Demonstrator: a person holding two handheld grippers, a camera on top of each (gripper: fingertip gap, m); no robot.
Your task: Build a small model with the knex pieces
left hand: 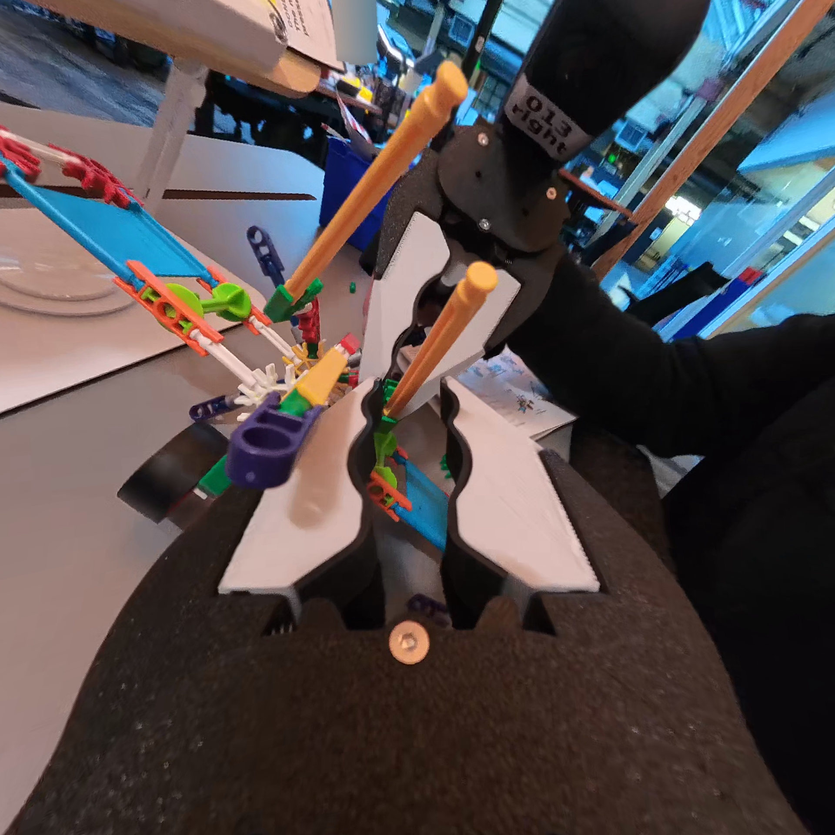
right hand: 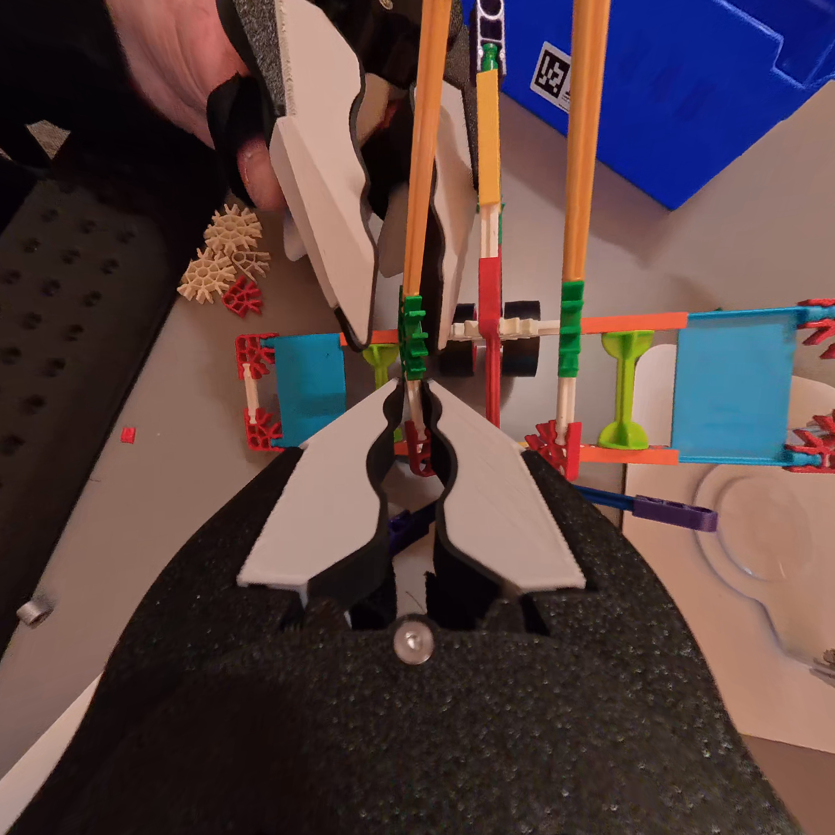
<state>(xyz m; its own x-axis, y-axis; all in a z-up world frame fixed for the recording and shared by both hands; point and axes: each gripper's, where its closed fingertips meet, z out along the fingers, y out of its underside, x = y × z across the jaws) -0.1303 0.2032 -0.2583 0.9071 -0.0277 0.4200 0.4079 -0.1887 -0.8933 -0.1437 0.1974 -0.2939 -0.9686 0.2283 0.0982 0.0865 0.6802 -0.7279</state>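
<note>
So in the left wrist view, the left gripper (left hand: 409, 397) has its white fingers close together around the green connector (left hand: 387, 422) at the base of the nearer orange rod (left hand: 440, 339) of a colourful construction-toy model (left hand: 280, 361), though whether it's really clamped on it I can't tell from here. The right gripper (left hand: 384, 357) comes in from above, held by a black-sleeved arm, with its tips meeting the left one's right at the model. A second orange rod (left hand: 370, 180) sticks up to the left, with a purple connector (left hand: 266, 445) blurred in the foreground and a blue panel (left hand: 117, 235) stretching off over the grey bench (left hand: 68, 474). Over in the right wrist view, the right gripper (right hand: 412, 384) is pinched on the thin white rod (right hand: 413, 400) just below a green connector (right hand: 413, 336), with a red connector (right hand: 420, 452) sitting between its fingers. The left gripper (right hand: 397, 343) reaches in from the top left, held by a hand (right hand: 180, 68), its fingers either side of that same green piece. A blue bin (right hand: 677, 90) sits behind, and loose cream snowflake connectors (right hand: 221, 257) lie on the bench to the left.
</note>
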